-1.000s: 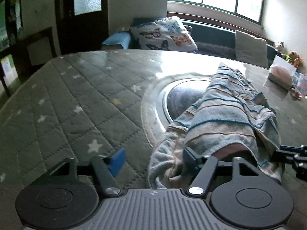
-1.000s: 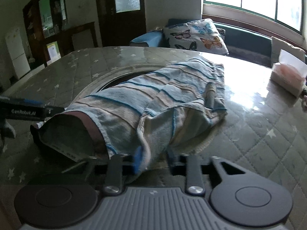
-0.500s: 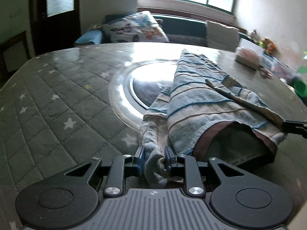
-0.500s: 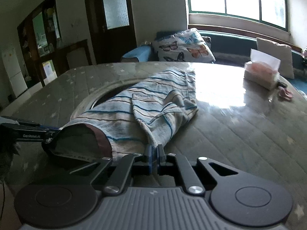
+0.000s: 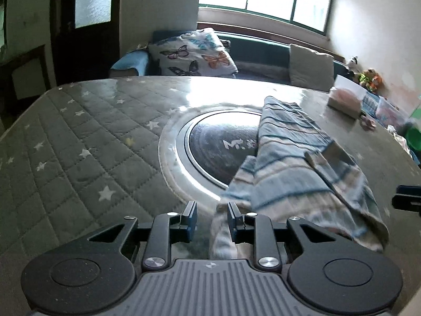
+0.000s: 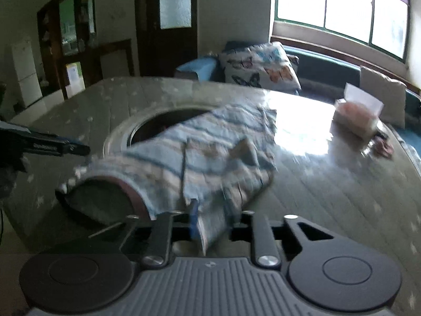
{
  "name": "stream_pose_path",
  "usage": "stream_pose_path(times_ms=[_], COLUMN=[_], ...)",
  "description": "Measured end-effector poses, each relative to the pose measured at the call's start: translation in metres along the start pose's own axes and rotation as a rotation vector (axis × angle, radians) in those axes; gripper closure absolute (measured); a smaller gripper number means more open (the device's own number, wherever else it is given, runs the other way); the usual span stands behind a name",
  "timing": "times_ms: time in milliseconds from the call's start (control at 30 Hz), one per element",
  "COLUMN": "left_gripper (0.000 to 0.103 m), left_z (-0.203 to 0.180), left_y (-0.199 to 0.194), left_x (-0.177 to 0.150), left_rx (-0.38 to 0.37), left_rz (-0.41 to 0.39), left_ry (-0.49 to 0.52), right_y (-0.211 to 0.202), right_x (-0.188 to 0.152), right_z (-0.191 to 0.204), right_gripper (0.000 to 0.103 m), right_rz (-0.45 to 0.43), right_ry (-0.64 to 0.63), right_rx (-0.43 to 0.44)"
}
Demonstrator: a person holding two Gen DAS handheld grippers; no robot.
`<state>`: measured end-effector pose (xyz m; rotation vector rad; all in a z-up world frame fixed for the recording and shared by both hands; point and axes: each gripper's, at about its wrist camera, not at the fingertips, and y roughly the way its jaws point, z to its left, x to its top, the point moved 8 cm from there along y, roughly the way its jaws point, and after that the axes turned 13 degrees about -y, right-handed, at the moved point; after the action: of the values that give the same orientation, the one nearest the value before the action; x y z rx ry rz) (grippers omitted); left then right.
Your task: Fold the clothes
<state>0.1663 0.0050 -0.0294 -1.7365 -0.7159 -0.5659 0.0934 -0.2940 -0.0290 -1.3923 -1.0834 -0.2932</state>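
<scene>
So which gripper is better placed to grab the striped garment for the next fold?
Probably the right. The right gripper is open with a fold of the striped garment filling most of its gap; the left gripper is open too, but cloth lies only against one finger. Right view is blurred.

Blue-and-beige, seemingly striped garment (image 5: 294,176)

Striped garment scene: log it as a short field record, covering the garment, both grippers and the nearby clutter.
garment: striped garment, bunched on the table, partly over the round inset
left gripper: open, cloth edge between its fingers
right gripper: open, cloth between its fingers; view blurred
nearby: tissue box on the table's far right
</scene>
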Motion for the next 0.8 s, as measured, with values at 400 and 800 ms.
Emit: stream_pose_path(times_ms=[400, 800], left_gripper=[0.07, 0.068], left_z=[-0.021, -0.039], left_y=[0.059, 0.093], left_x=[0.017, 0.017], left_rx=[-0.006, -0.043], left_rz=[0.063, 0.113], left_ry=[0.058, 0.136], right_y=[0.1, 0.107], right_x=[0.039, 0.028], right_z=[0.006, -0.012], right_gripper=[0.078, 0.1], right_rz=[0.009, 0.013], right_ry=[0.035, 0.072], right_rx=[0.074, 0.049])
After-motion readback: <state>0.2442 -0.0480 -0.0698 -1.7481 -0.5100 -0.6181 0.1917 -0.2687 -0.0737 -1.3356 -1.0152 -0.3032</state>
